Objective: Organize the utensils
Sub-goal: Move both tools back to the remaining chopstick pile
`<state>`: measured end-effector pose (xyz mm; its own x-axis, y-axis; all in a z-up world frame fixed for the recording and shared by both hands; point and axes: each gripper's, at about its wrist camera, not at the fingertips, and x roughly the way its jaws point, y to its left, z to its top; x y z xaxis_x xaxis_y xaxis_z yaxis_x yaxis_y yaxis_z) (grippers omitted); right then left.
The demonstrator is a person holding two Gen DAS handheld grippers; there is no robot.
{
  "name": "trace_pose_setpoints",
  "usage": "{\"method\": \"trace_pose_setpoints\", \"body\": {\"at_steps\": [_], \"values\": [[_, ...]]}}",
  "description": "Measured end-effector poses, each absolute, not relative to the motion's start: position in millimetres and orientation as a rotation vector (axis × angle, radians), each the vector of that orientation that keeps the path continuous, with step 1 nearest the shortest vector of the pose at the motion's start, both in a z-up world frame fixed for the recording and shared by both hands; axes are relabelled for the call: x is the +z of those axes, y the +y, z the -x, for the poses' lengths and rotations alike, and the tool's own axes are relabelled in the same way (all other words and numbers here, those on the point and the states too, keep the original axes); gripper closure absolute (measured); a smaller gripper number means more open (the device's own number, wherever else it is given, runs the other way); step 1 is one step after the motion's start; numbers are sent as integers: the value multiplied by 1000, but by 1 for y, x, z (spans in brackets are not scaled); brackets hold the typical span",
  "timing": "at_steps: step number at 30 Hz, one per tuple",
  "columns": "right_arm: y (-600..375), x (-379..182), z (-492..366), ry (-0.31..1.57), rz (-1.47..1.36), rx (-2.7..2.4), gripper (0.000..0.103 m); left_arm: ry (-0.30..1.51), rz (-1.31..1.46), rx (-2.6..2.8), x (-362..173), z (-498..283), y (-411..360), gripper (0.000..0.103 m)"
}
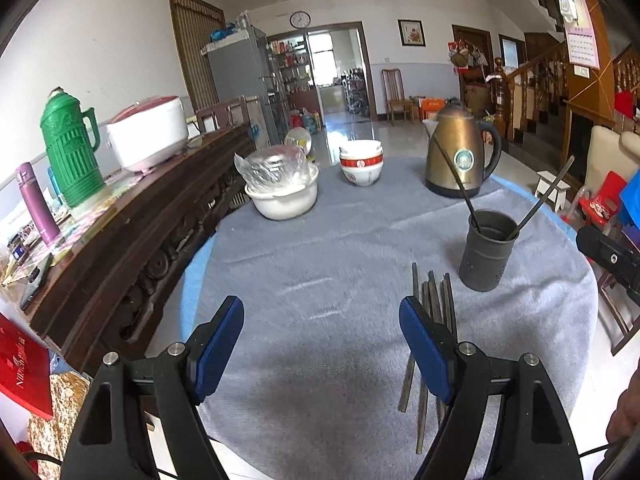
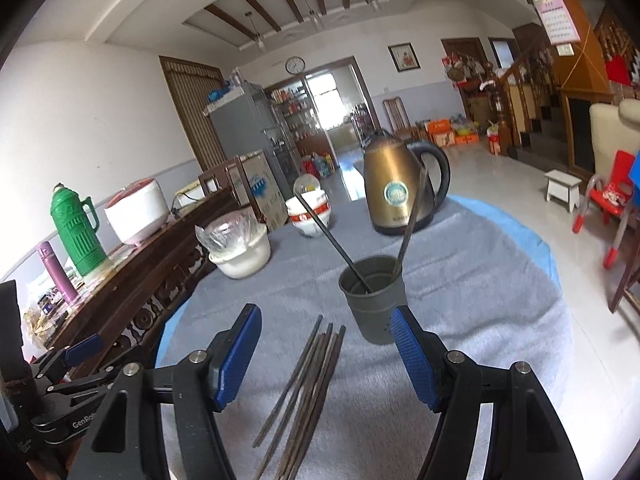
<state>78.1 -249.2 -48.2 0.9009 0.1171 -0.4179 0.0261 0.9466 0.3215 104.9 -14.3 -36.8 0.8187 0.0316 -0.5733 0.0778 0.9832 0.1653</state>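
Observation:
Several dark chopsticks [image 2: 310, 376] lie bundled on the grey tablecloth [image 2: 472, 280]. In the right wrist view they run between and below the fingers of my right gripper [image 2: 322, 334], which is open and holds nothing. Just beyond stands a dark grey utensil cup [image 2: 374, 304] with two chopsticks leaning in it. In the left wrist view the chopsticks [image 1: 434, 300] lie partly behind the right finger of my open, empty left gripper [image 1: 322, 318]. The cup [image 1: 486, 256] stands to the right of them.
A bronze kettle [image 1: 456, 152], stacked red-and-white bowls [image 1: 361, 162] and a white pot under plastic wrap [image 1: 280, 188] stand at the table's far side. A wooden sideboard [image 1: 132, 240] on the left carries a green thermos [image 1: 72, 152] and a rice cooker [image 1: 148, 132].

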Motion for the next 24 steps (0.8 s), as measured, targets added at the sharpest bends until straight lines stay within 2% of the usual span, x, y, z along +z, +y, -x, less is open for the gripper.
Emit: {"method": "trace_pose_setpoints", "body": {"at_steps": [24], "values": [[-247,-111,-130,631,-401,144,35,754,-160,-14,-86,-164,-23,22]]}}
